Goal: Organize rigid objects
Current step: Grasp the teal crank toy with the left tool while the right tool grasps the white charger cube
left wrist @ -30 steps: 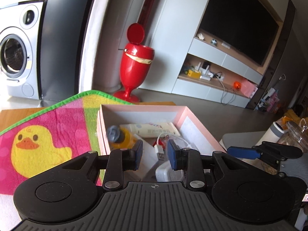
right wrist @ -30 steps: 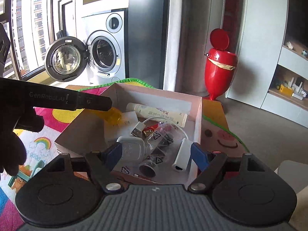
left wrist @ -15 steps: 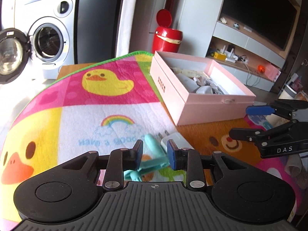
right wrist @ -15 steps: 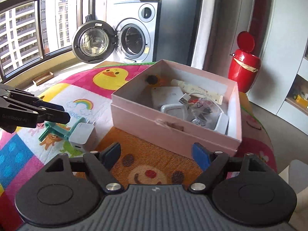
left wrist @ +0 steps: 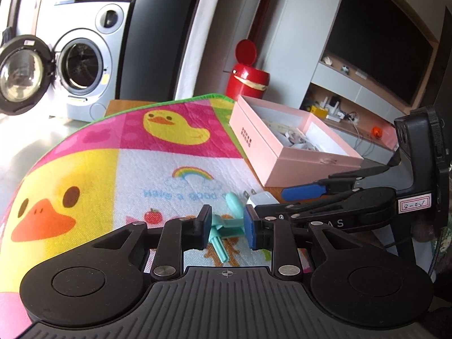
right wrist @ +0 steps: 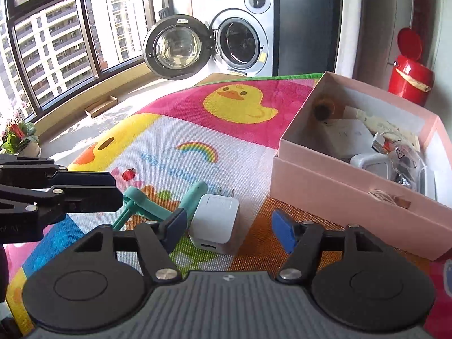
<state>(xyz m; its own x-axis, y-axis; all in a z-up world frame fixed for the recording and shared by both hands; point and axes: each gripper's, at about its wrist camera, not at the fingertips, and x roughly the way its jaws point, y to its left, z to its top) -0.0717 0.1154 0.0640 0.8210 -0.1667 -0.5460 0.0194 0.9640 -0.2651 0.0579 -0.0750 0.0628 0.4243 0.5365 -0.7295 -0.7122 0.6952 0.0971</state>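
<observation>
Left wrist view: the left gripper [left wrist: 227,227] hangs over a teal plastic tool [left wrist: 228,227] on the duck-print mat [left wrist: 113,169] — jaws narrow, not visibly pressing it. Right wrist view: the right gripper [right wrist: 227,227], jaws just closing, straddles a white charger [right wrist: 214,220] unclamped — the pink box [right wrist: 339,186] sits nearby.

Both grippers were black, with ribbed grey housings, round discs, silver screws and blue pads [right wrist: 284,233]; one bore a handwritten label [left wrist: 414,205].
</observation>
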